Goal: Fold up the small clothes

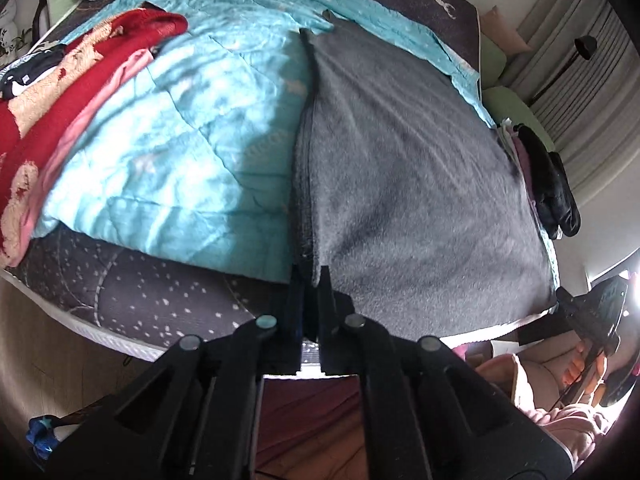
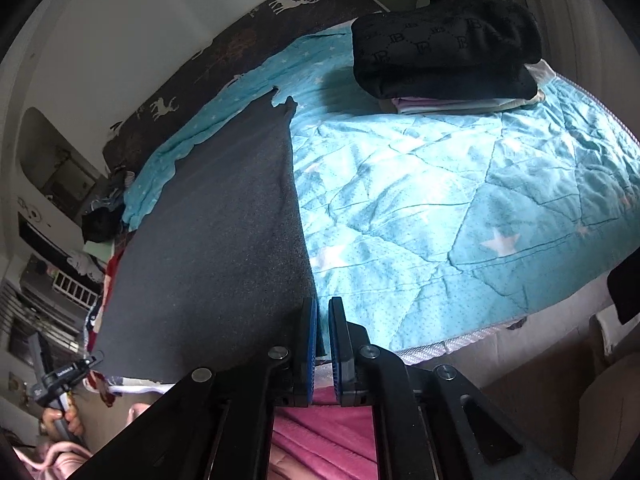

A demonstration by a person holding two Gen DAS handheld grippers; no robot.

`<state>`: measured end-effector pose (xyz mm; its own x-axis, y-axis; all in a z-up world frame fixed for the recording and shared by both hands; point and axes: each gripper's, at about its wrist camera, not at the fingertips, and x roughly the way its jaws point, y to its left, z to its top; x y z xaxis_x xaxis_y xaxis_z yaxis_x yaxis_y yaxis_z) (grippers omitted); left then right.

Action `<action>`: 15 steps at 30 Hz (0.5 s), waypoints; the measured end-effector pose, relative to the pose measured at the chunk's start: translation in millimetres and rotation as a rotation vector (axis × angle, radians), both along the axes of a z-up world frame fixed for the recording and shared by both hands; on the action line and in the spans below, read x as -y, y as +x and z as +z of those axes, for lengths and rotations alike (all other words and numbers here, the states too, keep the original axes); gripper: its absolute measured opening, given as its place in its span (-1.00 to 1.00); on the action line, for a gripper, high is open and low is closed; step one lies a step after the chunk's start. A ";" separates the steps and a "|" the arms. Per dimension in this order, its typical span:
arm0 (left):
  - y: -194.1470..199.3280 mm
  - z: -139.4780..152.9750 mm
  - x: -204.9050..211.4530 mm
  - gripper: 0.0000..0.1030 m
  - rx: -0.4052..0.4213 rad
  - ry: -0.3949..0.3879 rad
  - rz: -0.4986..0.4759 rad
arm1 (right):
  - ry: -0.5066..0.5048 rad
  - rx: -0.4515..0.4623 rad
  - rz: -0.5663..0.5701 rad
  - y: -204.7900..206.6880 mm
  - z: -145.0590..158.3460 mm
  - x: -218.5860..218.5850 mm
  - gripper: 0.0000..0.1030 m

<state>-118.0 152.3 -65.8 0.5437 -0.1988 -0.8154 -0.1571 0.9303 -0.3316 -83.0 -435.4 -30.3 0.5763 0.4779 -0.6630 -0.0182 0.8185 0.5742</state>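
A grey fleece garment [image 1: 416, 184] lies spread flat on a turquoise star-print quilt [image 1: 168, 128]. My left gripper [image 1: 310, 276] is shut on the garment's near left corner at the bed's front edge. In the right wrist view the same grey garment [image 2: 216, 240] stretches away to the left. My right gripper [image 2: 322, 312] is shut on its near right corner. The other gripper shows at the right edge of the left wrist view [image 1: 588, 312] and at the lower left of the right wrist view [image 2: 64, 376].
A red and cream knit [image 1: 48, 92] and a pink garment [image 1: 100, 100] lie at the left of the bed. A stack of folded clothes topped by a black one [image 2: 444, 44] sits at the far right. A dark deer-print sheet [image 2: 280, 4] borders the wall.
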 end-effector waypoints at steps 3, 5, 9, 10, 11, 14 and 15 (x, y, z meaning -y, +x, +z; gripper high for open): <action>-0.3 -0.8 6.0 -0.50 -0.009 0.035 -0.013 | 0.042 -0.019 0.014 0.2 -3.5 0.3 -0.33; -1.0 -0.9 8.9 -0.23 -0.004 0.015 -0.033 | 0.022 -0.009 0.030 -1.6 -0.8 -3.9 -0.23; 0.8 -3.4 14.5 -0.09 -0.011 0.036 -0.056 | 0.004 -0.003 0.106 -3.9 0.6 -18.8 -0.08; 1.8 -4.9 14.8 -0.09 -0.015 0.037 -0.055 | -0.003 -0.008 0.123 -3.3 -1.0 -23.2 -0.08; 3.1 -5.8 14.6 -0.09 -0.015 0.035 -0.051 | -0.010 -0.010 0.134 -2.4 -3.0 -26.9 -0.08; 8.1 -4.4 13.4 -0.38 -0.014 0.027 -0.023 | -0.016 0.015 0.117 3.2 -5.1 -30.5 -0.13; 8.0 -2.5 12.7 -0.90 -0.009 0.020 -0.023 | -0.001 0.017 0.096 6.1 -5.4 -28.2 -0.52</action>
